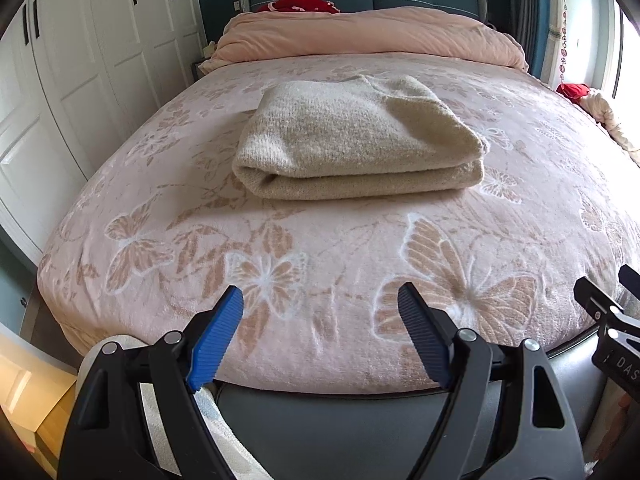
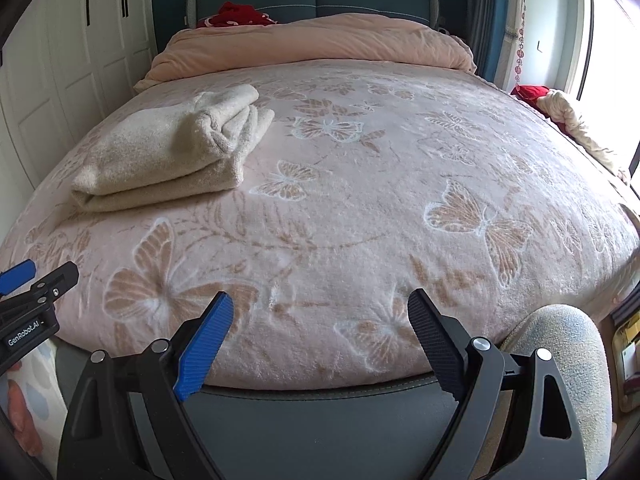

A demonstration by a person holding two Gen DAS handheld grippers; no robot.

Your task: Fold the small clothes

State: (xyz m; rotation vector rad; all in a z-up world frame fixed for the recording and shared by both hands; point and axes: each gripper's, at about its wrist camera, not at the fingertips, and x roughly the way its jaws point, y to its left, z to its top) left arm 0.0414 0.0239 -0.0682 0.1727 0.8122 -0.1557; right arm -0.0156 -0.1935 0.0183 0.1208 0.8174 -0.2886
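Observation:
A cream knitted garment [image 1: 356, 140] lies folded into a thick rectangle on the pink butterfly-patterned bedspread [image 1: 320, 248]. In the right wrist view the same garment [image 2: 168, 152] sits at the left of the bed. My left gripper [image 1: 320, 304] hangs open over the foot of the bed, well short of the garment, with nothing between its fingers. My right gripper [image 2: 320, 308] is also open and empty, over the bed's near edge, to the right of the garment. Each gripper shows at the edge of the other's view.
A rolled pink duvet [image 1: 368, 36] and red fabric [image 1: 304, 0] lie by the blue headboard. White wardrobe doors [image 1: 80, 60] line the left. Red and cream cloth [image 2: 560, 112] rests at the bed's right edge by the window. The grey bed frame [image 2: 320, 412] runs below the grippers.

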